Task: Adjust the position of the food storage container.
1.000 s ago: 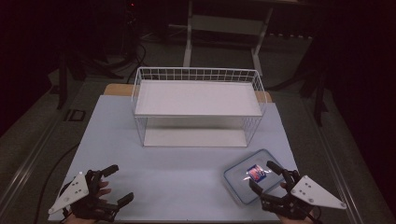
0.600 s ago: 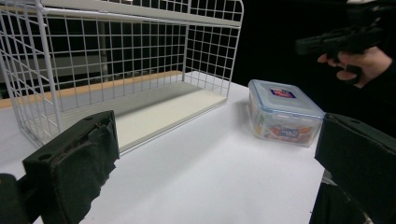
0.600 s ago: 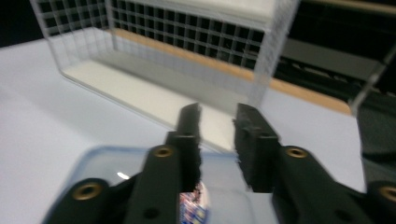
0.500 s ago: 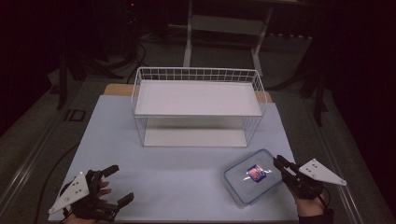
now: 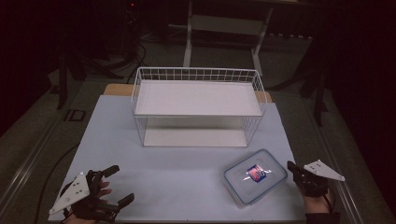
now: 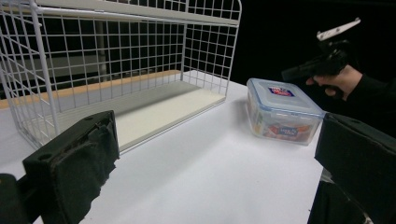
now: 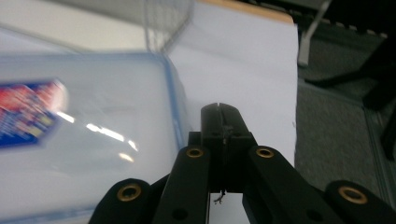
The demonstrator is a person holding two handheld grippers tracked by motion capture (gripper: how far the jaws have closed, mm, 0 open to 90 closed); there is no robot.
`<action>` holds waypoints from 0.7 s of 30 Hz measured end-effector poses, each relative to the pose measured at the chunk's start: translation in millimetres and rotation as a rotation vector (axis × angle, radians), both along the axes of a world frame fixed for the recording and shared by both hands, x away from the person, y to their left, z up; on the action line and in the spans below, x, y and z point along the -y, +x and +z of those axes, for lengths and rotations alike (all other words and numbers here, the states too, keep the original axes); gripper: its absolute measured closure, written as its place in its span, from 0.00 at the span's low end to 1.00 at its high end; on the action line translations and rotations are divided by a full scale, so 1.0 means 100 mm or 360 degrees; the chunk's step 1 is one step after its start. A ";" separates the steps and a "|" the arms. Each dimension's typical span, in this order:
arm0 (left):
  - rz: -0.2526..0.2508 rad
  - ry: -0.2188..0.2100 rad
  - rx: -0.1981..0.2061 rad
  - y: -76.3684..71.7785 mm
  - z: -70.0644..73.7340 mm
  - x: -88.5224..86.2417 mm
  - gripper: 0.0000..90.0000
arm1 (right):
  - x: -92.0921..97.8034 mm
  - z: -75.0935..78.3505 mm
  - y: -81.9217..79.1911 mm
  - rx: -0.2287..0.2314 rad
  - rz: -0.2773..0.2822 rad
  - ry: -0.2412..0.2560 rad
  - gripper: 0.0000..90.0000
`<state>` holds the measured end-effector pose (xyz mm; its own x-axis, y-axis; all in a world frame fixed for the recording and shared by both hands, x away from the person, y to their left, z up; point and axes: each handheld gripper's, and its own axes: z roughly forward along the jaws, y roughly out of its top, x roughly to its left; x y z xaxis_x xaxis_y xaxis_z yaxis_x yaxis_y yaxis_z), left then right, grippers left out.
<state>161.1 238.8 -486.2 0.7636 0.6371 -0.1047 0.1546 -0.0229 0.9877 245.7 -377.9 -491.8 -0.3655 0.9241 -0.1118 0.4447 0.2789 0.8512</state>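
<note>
High view showed a lidded box (image 5: 255, 182) outside the wire rack (image 5: 198, 106) (nothing shelved); left gripper (image 5: 114, 188) gaped apart, right gripper (image 5: 293, 169) pressed together, empty.

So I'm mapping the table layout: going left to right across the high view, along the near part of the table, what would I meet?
Left gripper, jaws apart → plastic food container with a blue-rimmed lid → right gripper, jaws together, just right of the container.
</note>
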 end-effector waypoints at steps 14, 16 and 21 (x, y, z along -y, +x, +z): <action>-0.0006 0.0004 0.0002 0.00 0.00 0.00 0.00 | 0.04 -0.33 0.02 -0.0159 0.0019 0.0039 1.00; -0.0005 0.0006 0.0003 0.00 0.00 0.01 0.00 | 0.03 -0.33 0.01 -0.0161 0.0025 0.0044 1.00; -0.0006 0.0012 0.0007 0.00 0.00 0.01 0.00 | -0.02 -0.34 -0.02 -0.0165 0.0044 0.0065 1.00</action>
